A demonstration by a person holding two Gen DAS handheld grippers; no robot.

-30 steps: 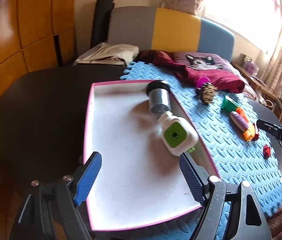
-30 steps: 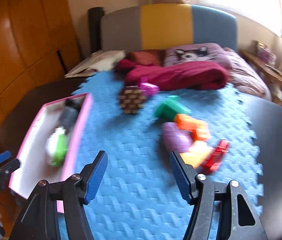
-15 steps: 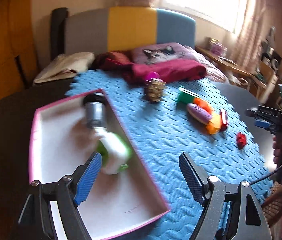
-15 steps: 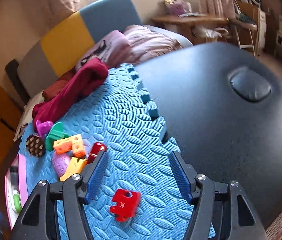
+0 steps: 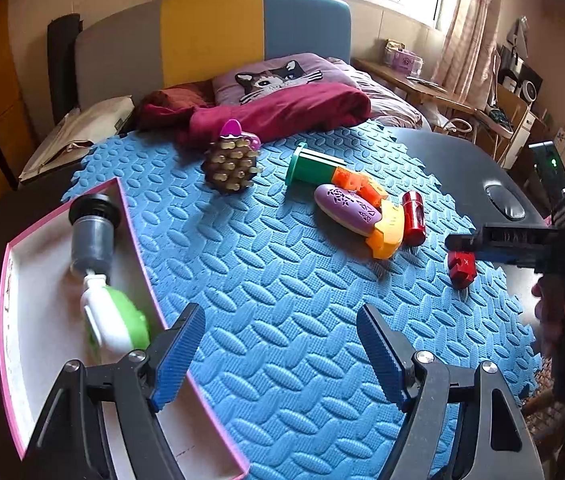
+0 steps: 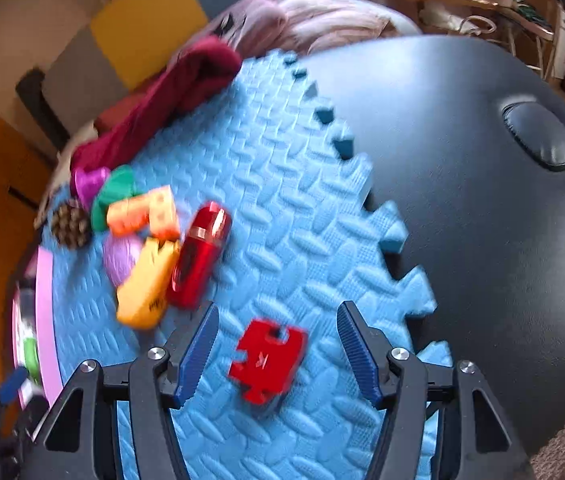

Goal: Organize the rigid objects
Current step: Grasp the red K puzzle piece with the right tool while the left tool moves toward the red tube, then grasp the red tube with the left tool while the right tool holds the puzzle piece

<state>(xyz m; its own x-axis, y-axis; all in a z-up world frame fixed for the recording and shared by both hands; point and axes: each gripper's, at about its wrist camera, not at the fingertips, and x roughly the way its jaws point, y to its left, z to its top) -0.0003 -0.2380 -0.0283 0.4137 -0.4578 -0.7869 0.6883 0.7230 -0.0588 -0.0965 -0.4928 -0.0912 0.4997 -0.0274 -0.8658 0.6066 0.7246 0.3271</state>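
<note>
Red puzzle block (image 6: 267,360) is sitting on the blue mat (image 6: 290,208), right between our right tongs (image 6: 278,352), which are spread apart. We are lowering straight down so both pads are squeezing its sides evenly.

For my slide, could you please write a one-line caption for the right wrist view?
Open right gripper poised over a red puzzle-shaped block on the blue foam mat.

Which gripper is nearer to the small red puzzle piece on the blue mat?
Right. The right gripper hangs just over the red puzzle piece, which lies between its open fingers. The left gripper is further away, beside the tray.
</note>
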